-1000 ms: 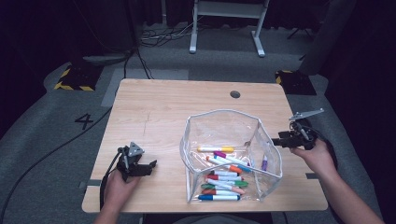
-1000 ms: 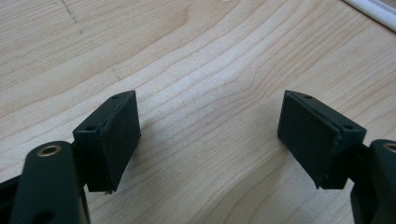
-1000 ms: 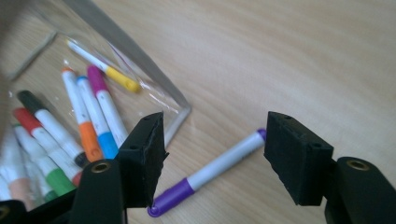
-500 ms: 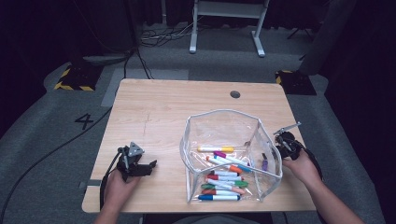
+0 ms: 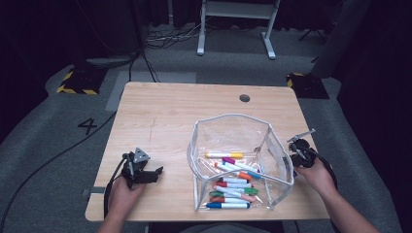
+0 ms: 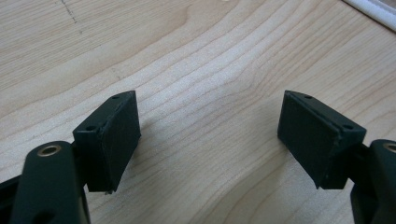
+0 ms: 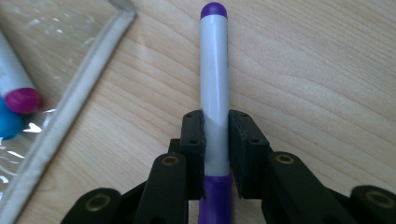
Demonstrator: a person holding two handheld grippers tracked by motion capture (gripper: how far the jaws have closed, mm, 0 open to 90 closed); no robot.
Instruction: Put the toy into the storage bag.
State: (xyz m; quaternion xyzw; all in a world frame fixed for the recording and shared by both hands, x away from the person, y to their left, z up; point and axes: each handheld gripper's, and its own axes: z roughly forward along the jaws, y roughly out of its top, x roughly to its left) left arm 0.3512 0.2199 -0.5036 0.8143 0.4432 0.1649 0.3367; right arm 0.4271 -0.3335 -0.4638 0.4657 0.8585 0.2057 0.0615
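We have a purple marker [image 7: 214, 88] clamped in our right gripper [image 7: 216, 140], whose jaws are closed on the white barrel near its lower end, so that the pen's long axis runs straight out along the jaws, with the rounded purple tip pointing away from us and a purple section trailing back between the gripper's arms. In the high view that right gripper [image 5: 300, 148] sits low over the wooden table [image 5: 165, 111], just beside the right wall of the clear plastic pouch [image 5: 233, 121], which stands open and holds a heap of coloured markers [image 5: 232, 182]. The relation that matters to us is this: the pouch lies to the left of the held pen, its white-edged rim [image 7: 70, 107] passing diagonally just beside the barrel, so we judge that the marker must be lifted above that wall and carried leftward before it can be let go among the others. Our right hand is plainly the nearer one and already has the pen. Our left gripper [image 6: 210, 135] rests well apart at the table's left front, its jaws spread wide over bare wood and holding nothing, and we judge it has no part in this move.
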